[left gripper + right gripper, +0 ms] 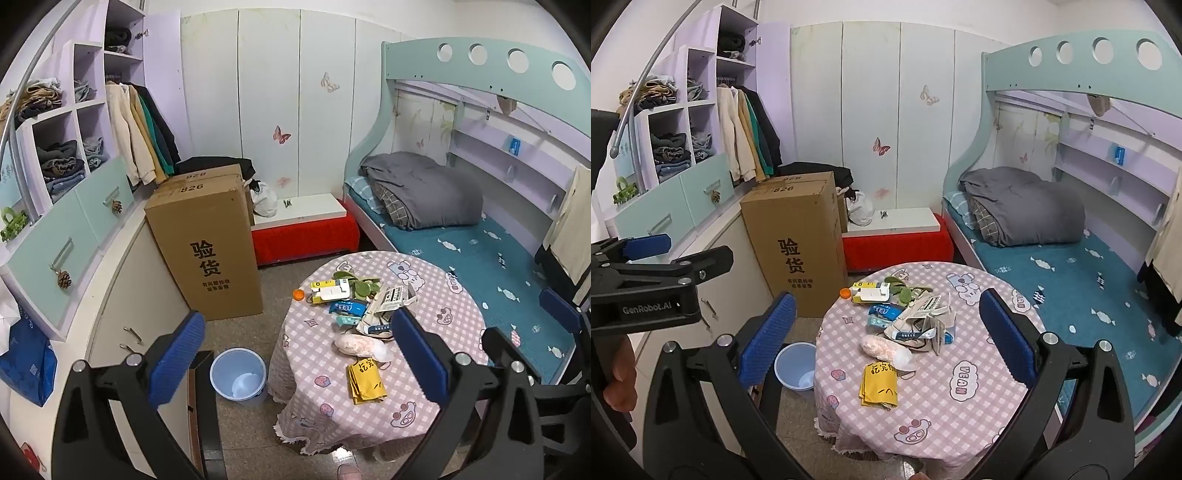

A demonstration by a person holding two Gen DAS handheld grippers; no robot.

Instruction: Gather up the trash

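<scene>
The trash pile [364, 301] is seen at centre frame on the round table [424, 391], its long axis running from upper left to lower right. A yellow packet [365, 380] lies below it, pointing down-frame. Left gripper [299, 354] and right gripper [886, 338] are held wide open, empty. A blue bin [238, 373] stands lower left of the table.

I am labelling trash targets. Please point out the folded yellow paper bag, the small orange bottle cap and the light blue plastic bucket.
folded yellow paper bag [365, 384], left wrist view, centre of its face.
small orange bottle cap [298, 294], left wrist view, its top.
light blue plastic bucket [221, 363], left wrist view, left rim.
</scene>
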